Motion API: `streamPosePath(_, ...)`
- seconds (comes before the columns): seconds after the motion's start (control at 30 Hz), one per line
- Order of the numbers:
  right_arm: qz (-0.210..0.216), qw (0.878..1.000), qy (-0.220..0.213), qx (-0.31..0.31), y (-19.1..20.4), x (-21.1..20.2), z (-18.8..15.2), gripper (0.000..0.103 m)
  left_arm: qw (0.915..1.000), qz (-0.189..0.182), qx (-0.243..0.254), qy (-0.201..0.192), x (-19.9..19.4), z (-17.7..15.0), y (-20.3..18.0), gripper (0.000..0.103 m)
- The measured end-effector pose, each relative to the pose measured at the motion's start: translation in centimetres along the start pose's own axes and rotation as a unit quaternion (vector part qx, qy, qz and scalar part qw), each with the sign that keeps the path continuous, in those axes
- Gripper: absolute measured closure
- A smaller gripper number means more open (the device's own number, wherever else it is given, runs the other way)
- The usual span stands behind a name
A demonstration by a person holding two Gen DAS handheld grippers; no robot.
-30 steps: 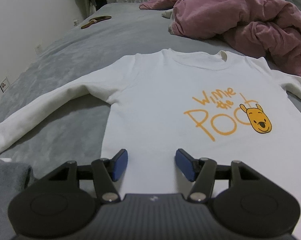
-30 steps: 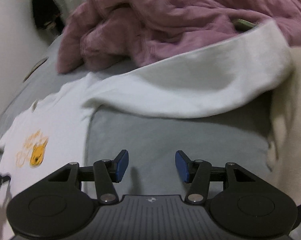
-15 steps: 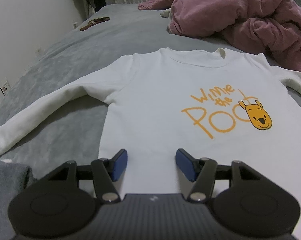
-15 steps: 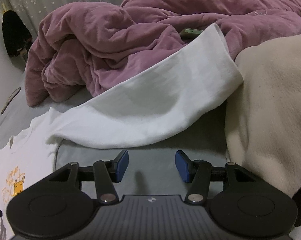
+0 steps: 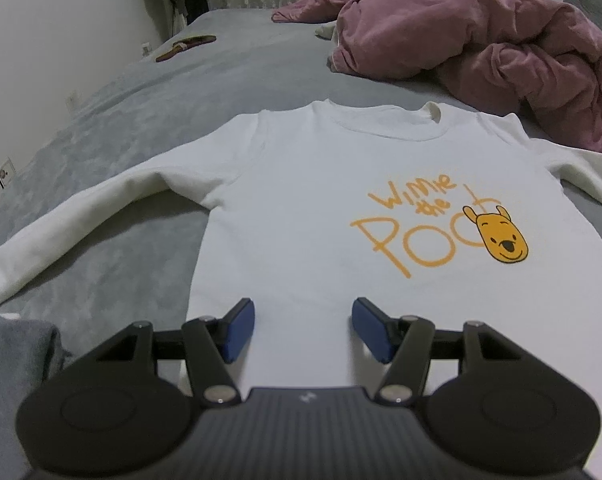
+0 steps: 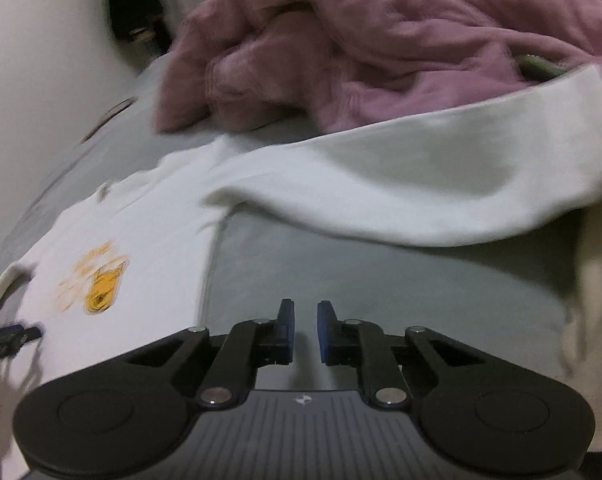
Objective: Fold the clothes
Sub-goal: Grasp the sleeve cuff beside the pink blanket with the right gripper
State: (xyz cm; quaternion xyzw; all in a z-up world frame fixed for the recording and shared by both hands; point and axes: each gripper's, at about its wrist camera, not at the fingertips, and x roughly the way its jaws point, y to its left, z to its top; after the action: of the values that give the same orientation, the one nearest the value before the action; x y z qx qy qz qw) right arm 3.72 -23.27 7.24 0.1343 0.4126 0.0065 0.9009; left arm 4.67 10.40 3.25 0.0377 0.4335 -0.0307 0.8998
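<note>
The right claw (image 6: 303,330) had drawn its blue pads almost together, leaving only a thin gap with nothing between them, where half a second before they had stood wide apart. It hung over bare grey bedcover (image 6: 381,280), just short of the right sleeve (image 6: 421,192), and its view had swung back toward the shirt's chest and gone blurred, so the hand was moving. The left claw (image 5: 303,330) had kept its pads spread wide and empty over the lower part of the white sweatshirt (image 5: 301,208), barely shifted.

The sweatshirt lay flat and face up on the bed, print (image 5: 441,232) showing, left sleeve (image 5: 81,216) stretched out along the cover, right sleeve reaching toward the heaped pink quilt (image 5: 481,40) and a cream blanket (image 6: 597,280) at the right edge. No fold showed in it.

Closing on air gained no cloth; I judged the right claw would have to part again before it could take the sleeve.
</note>
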Motion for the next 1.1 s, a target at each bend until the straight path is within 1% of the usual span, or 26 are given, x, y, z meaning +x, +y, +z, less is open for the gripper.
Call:
streamPosePath(0.03, 0.008, 1.0, 0.003, -0.012, 0.6, 0.1, -0.1, 0.089, 1.0, -0.001, 0.001, 0.0, 0.0, 0.0, -0.1, 0.047)
streamPosePath(0.33, 0.011, 0.995, 0.029, -0.099, 4.3, 1.7, -1.4, 0.089, 1.0, 0.003, 0.009, 0.004, 0.3, -0.2, -0.8, 0.046)
streamPosePath(0.37, 0.011, 0.993, 0.032, -0.109, 4.7, 1.9, -1.5, 0.09, 1.0, 0.003, 0.008, 0.004, 0.3, -0.2, -0.7, 0.046)
streamPosePath(0.4, 0.012, 0.992, 0.035, -0.119, 5.1, 2.0, -1.7, 0.093, 1.0, 0.003, 0.008, 0.004, 0.4, -0.2, -0.7, 0.046)
streamPosePath(0.53, 0.013, 0.986, 0.047, -0.157, 6.7, 2.7, -2.2, 0.094, 0.9999, 0.004, 0.009, 0.004, 0.4, -0.3, -0.7, 0.045)
streamPosePath(0.67, 0.009, 0.984, 0.05, -0.17, 6.9, 2.7, -2.2, 0.093, 1.0, 0.004, 0.007, 0.004, 0.4, -0.3, -0.6, 0.045)
streamPosePath(0.7, 0.007, 0.985, 0.049, -0.168, 6.7, 2.5, -2.1, 0.093, 1.0, 0.004, 0.006, 0.005, 0.4, -0.2, -0.6, 0.045)
streamPosePath(0.83, -0.017, 0.992, 0.027, -0.118, 4.5, 1.3, -0.8, 0.092, 1.0, 0.004, 0.001, 0.006, 0.4, -0.2, -0.3, 0.045)
streamPosePath(0.87, -0.023, 0.994, 0.022, -0.106, 4.0, 1.0, -0.5, 0.086, 1.0, 0.004, 0.001, 0.006, 0.4, -0.1, -0.3, 0.045)
streamPosePath(0.93, -0.035, 0.996, 0.011, -0.081, 2.9, 0.4, 0.2, 0.085, 1.0, 0.004, -0.001, 0.007, 0.5, -0.1, -0.2, 0.045)
streamPosePath(1.03, -0.071, 0.997, -0.008, -0.027, 0.3, -0.7, 1.0, 0.077, 1.0, 0.005, -0.001, 0.007, 0.5, -0.1, -0.2, 0.045)
streamPosePath(1.1, -0.099, 0.995, -0.021, 0.013, -1.7, -1.5, 1.5, 0.066, 1.0, 0.006, 0.001, 0.006, 0.5, -0.1, -0.3, 0.045)
